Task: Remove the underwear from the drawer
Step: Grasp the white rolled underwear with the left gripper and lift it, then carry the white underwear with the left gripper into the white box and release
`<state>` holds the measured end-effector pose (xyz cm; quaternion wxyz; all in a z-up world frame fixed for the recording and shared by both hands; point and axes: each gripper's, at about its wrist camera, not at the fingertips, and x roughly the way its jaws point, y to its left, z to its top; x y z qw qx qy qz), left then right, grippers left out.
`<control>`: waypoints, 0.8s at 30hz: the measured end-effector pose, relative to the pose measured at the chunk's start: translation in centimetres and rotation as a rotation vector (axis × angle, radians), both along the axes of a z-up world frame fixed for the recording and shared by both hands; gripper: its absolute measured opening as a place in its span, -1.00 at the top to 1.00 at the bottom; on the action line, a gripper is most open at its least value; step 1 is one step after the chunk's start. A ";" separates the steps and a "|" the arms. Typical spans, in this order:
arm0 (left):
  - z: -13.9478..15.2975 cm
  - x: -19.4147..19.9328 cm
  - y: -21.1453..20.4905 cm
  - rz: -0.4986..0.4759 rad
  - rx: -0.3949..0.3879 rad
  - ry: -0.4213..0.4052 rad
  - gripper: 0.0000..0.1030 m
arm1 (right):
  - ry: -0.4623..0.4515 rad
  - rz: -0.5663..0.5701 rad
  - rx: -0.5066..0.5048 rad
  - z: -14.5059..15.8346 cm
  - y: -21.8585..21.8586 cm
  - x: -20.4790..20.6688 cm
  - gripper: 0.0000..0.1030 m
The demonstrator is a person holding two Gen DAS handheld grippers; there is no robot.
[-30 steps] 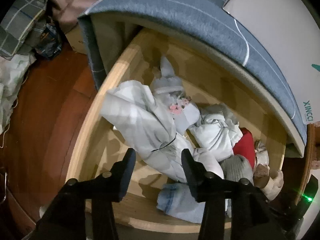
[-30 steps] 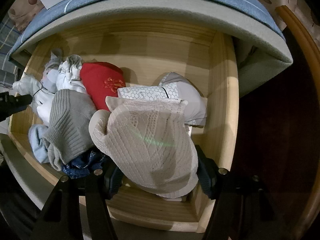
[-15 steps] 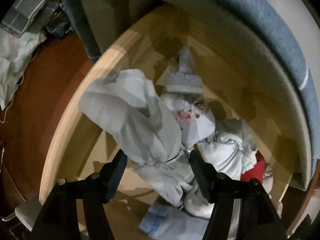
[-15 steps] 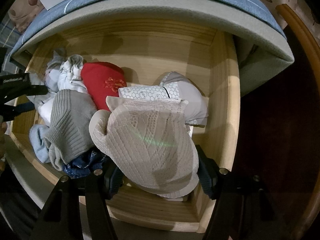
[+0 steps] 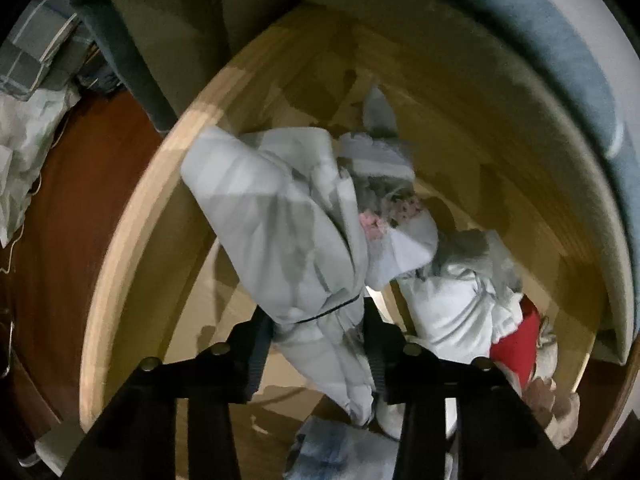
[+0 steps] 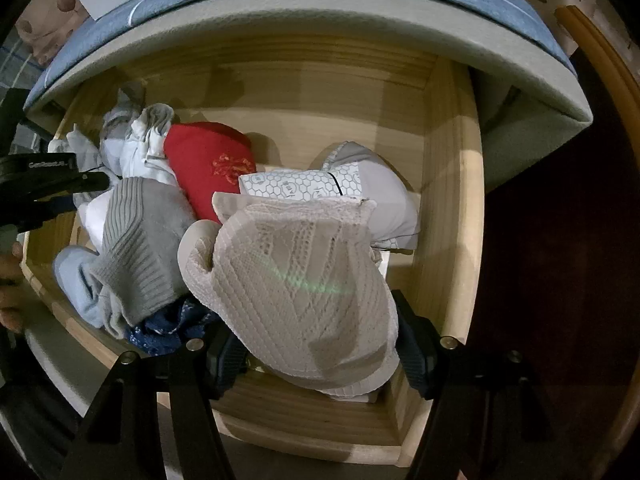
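The open wooden drawer (image 5: 132, 248) (image 6: 452, 208) holds a pile of underwear and socks. My left gripper (image 5: 318, 344) has its jaws closed in on a long pale grey garment (image 5: 280, 232) at the drawer's left end. That gripper also shows in the right wrist view (image 6: 86, 182) at the left edge. My right gripper (image 6: 316, 356) is open, with a cream lace-knit piece (image 6: 296, 288) lying between its fingers at the drawer's front right.
The drawer also holds a red piece (image 6: 208, 168), a grey ribbed piece (image 6: 140, 240), light blue (image 6: 76, 280) and dark blue (image 6: 168, 326) pieces, and a white honeycomb-print bundle (image 6: 340, 188). A blue-grey mattress edge (image 6: 304, 32) overhangs the drawer. Dark wood floor (image 5: 60, 220) lies to the left.
My left gripper moved forward and down onto the pale grey garment and its jaws narrowed around it. My right gripper has stayed still and open.
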<state>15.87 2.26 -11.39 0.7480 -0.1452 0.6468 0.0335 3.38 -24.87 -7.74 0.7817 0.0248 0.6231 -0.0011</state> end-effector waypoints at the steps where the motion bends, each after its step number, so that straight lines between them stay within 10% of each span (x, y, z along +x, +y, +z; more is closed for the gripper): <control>1: 0.3 -0.2 0.1 -0.011 -0.002 -0.007 0.20 | 0.000 0.001 -0.002 0.0 0.1 0.0 -0.24; 24: 8.3 -4.7 0.6 -0.210 0.070 -0.240 0.20 | -0.046 -0.001 -0.035 0.9 1.5 -1.2 -0.10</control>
